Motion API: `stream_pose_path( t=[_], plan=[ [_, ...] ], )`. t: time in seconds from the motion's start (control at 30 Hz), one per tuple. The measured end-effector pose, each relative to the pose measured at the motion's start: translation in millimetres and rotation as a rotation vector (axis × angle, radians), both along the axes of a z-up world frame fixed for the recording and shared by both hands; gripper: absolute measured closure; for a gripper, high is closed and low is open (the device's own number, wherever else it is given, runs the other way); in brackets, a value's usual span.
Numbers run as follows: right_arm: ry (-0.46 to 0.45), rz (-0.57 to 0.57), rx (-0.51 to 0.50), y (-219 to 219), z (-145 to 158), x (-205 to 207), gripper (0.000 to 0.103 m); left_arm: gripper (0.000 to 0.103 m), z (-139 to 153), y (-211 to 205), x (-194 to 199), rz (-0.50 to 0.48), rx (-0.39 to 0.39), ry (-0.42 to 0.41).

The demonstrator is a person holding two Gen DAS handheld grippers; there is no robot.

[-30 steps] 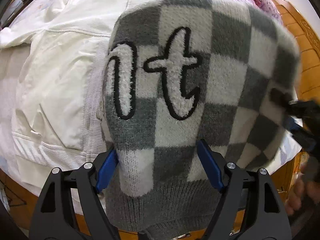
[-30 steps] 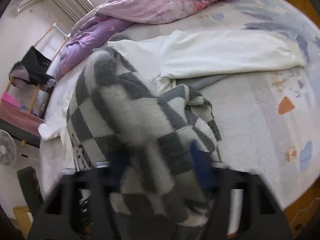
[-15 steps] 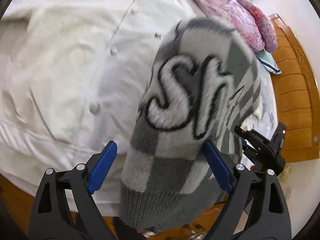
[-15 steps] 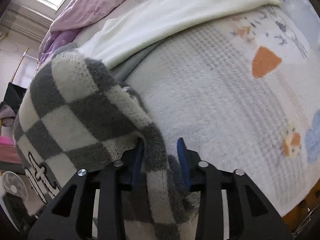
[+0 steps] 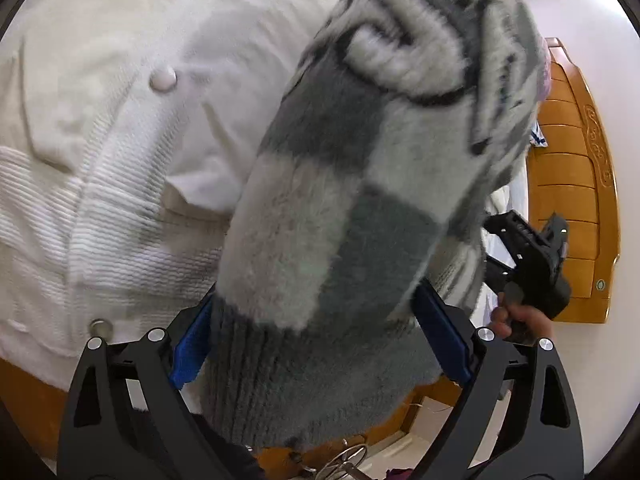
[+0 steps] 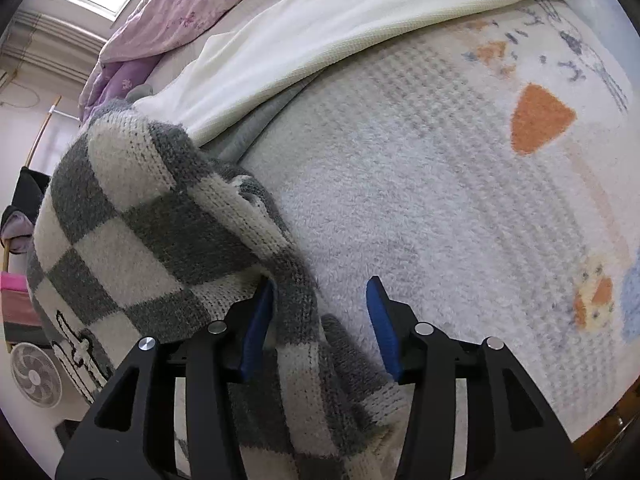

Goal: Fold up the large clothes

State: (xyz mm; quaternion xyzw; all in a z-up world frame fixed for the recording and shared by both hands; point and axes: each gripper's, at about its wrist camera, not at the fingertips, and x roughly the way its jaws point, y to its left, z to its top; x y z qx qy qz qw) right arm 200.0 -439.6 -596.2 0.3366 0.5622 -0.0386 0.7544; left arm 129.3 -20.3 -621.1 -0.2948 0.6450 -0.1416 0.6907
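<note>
A grey and white checked knit sweater [image 5: 352,208] with black-outlined letters fills the left wrist view, its ribbed hem lying between the wide-apart blue pads of my left gripper [image 5: 320,344]. In the right wrist view the same sweater [image 6: 152,232] drapes over the bed's left side. A strip of it runs between the parted pads of my right gripper [image 6: 320,320], touching only the left pad. The right gripper [image 5: 528,256], held by a hand, also shows at the right of the left wrist view.
A cream buttoned cardigan [image 5: 112,120] lies spread on the bed under the sweater, also seen as cream cloth [image 6: 360,28]. A fluffy white blanket [image 6: 460,200] with orange shapes covers the bed. Purple quilt [image 6: 180,8] at the back, wooden footboard [image 5: 572,184] at right, fan [image 6: 36,376] on the floor.
Both grippers moved forward and lower over the bed with the sweater. The right gripper's pads, pinched on the sweater edge half a second ago, have spread apart.
</note>
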Motion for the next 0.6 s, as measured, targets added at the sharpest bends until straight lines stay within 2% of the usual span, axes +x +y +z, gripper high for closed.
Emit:
stream_pose_path(
  t=[0.1, 0.17, 0.2, 0.23, 0.27, 0.33, 0.43, 0.5, 0.6],
  plan=[
    [-0.004, -0.028, -0.003, -0.2, 1.1, -4.4, 0.055, 0.012, -5.4, -7.1, 5.0, -0.028, 0.014, -0.013],
    [-0.006, -0.036, -0.009, -0.7, 2.3, -8.3, 0.052, 0.037, 2.9, -12.3, 8.5, -0.072, 0.020, -0.037],
    [-0.002, -0.039, -0.023, -0.9, 4.9, -9.6, 0.045, 0.043, 8.5, -14.1, 11.0, -0.081, 0.017, -0.027],
    [-0.003, -0.041, -0.033, -2.8, 6.3, -14.5, 0.042, 0.057, 14.6, -14.5, 11.6, -0.084, 0.009, -0.021],
    [-0.014, -0.052, -0.035, -4.3, 12.1, -19.5, 0.039, 0.065, 19.7, -14.9, 12.0, -0.087, 0.007, -0.018],
    [-0.025, -0.093, -0.010, -7.2, 22.7, -32.8, 0.037, 0.070, 35.5, -12.5, 14.3, -0.099, -0.006, -0.017],
    [-0.053, -0.210, 0.070, -8.6, 45.9, -73.8, 0.036, 0.071, 59.7, -12.5, 20.5, -0.095, -0.035, -0.016],
    [-0.064, -0.295, 0.131, -3.5, 57.9, -107.9, 0.029, 0.072, 78.4, -15.3, 27.9, -0.097, -0.061, -0.023],
    [-0.089, -0.480, 0.307, 12.6, 64.0, -168.7, 0.027, 0.072, 95.3, -9.2, 36.6, -0.097, -0.089, -0.020]
  ],
)
